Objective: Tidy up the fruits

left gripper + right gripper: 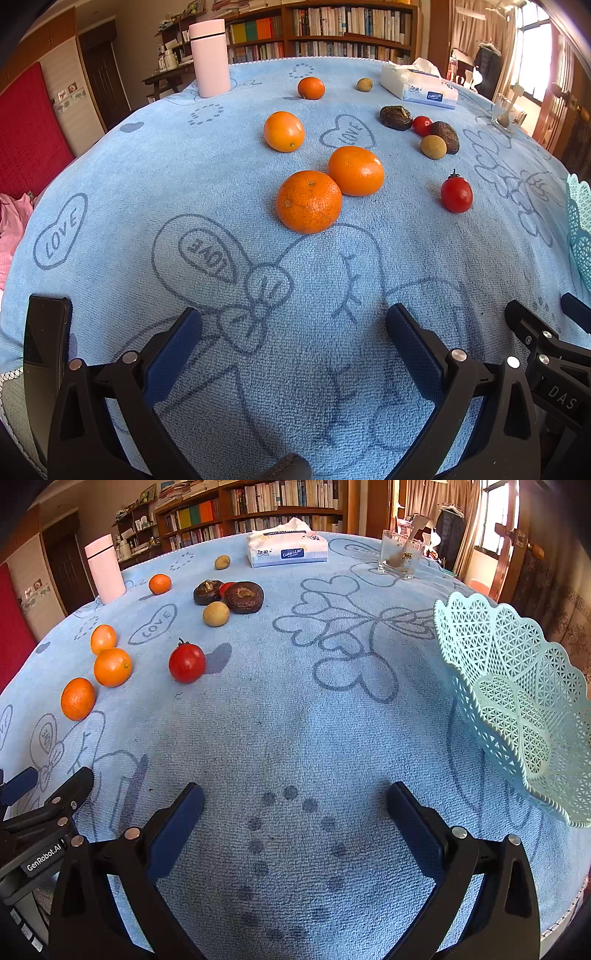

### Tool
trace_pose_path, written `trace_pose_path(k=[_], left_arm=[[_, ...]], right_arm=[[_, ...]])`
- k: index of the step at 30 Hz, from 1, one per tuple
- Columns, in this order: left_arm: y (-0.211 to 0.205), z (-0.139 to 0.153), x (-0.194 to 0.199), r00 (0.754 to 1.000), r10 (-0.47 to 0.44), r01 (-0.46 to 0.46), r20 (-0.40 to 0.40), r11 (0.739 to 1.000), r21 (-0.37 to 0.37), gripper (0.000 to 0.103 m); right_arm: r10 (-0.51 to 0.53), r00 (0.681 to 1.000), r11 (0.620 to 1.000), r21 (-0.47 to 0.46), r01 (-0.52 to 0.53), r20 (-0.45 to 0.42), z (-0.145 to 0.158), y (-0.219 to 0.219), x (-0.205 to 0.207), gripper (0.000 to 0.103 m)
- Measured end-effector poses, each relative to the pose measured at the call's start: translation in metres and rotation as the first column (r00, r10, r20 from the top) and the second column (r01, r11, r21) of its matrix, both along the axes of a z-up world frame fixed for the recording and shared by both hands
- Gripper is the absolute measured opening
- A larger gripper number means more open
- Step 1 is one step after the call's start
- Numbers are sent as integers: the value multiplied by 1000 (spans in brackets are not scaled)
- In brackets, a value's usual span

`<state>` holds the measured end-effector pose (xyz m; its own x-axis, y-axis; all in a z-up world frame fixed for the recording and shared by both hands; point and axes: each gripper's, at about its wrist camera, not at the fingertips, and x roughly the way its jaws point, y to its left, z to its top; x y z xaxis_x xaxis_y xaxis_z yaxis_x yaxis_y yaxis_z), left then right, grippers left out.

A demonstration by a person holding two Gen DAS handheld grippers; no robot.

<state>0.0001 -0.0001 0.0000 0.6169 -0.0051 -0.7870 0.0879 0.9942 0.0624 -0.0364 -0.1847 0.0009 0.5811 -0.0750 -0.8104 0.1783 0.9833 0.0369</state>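
Several oranges lie on the blue towel; the nearest orange (308, 201) touches a second orange (356, 170), with others behind. A red tomato (456, 194) sits to the right, also in the right wrist view (187, 662). Dark brown fruits (244, 597), a tan round fruit (216, 613) and a small tomato cluster further back. A mint lattice basket (524, 701) stands at the right. My left gripper (293, 328) is open and empty, short of the nearest orange. My right gripper (295, 806) is open and empty over bare towel, left of the basket.
A pink bottle (209, 57), a tissue pack (287, 549) and a glass (400, 555) stand along the table's far side. A small orange (311, 88) and a tan fruit (364, 84) lie near them. Bookshelves behind the table.
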Motion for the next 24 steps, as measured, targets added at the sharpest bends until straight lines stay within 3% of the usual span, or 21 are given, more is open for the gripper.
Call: trace_pose_path(k=[24], left_arm=[[3, 1, 3, 1000, 4, -4, -13, 1000, -21, 98]], right_arm=[[62, 998, 998, 10, -62, -29, 0, -3, 3, 101]])
